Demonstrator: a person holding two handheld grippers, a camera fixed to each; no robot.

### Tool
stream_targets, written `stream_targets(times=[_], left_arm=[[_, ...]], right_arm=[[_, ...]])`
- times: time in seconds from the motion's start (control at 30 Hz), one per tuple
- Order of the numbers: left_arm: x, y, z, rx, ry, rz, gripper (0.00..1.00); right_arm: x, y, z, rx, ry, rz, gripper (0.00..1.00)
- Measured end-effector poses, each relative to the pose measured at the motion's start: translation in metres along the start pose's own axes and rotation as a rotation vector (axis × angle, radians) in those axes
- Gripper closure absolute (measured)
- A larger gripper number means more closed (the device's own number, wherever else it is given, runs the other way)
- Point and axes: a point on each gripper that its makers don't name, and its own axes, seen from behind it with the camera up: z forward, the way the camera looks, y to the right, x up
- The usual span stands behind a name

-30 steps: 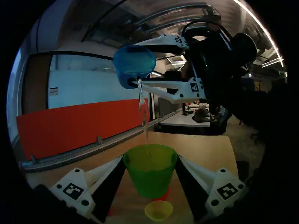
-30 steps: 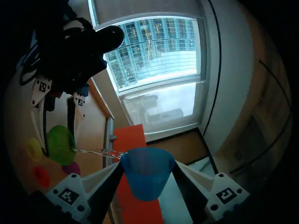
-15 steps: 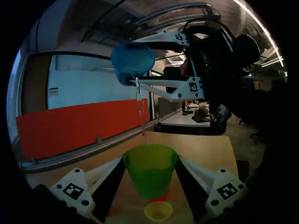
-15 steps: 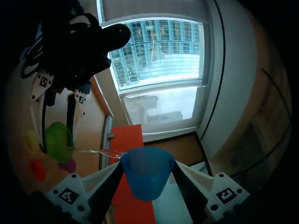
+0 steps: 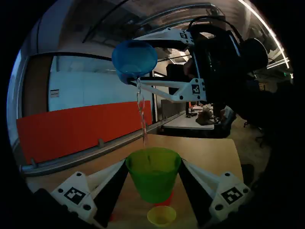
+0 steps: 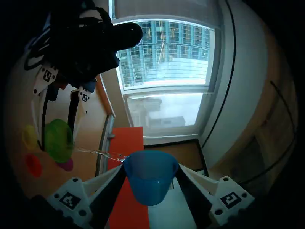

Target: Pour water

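Observation:
In the left gripper view my left gripper [image 5: 153, 179] is shut on an upright green cup [image 5: 153, 173] above the wooden table [image 5: 206, 152]. Higher up, the right gripper [image 5: 143, 63] holds a blue cup [image 5: 133, 61] tipped over, and a thin stream of water [image 5: 142, 114] falls from its rim into the green cup. In the right gripper view my right gripper [image 6: 150, 183] is shut on the blue cup [image 6: 150, 177]; the water stream [image 6: 97, 153] runs left toward the green cup [image 6: 58, 140], which the left gripper [image 6: 57, 126] holds.
A small yellow cup [image 5: 161, 216] and a red one [image 5: 166, 200] stand on the table under the green cup. The right gripper view also has a yellow cup [image 6: 29, 136], a red cup [image 6: 33, 165] and a purple cup [image 6: 67, 165]. An orange wall panel [image 5: 84, 128] runs behind the table.
The blue cup has risen slightly and tipped further, and the water stream has thinned. The green cup has stayed where it was.

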Motion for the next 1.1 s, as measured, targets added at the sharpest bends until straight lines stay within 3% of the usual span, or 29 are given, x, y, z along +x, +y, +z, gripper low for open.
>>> stream_targets(times=[0.8, 1.1], left_arm=[[0.000, 0.000, 0.001, 0.006, 0.002, -0.003, 0.12], [0.000, -0.001, 0.001, 0.007, 0.003, -0.003, 0.12]], right_arm=[[0.022, -0.001, 0.003, -0.010, 0.017, -0.192, 0.08], [0.027, -0.005, 0.002, -0.006, 0.021, -0.208, 0.08]])
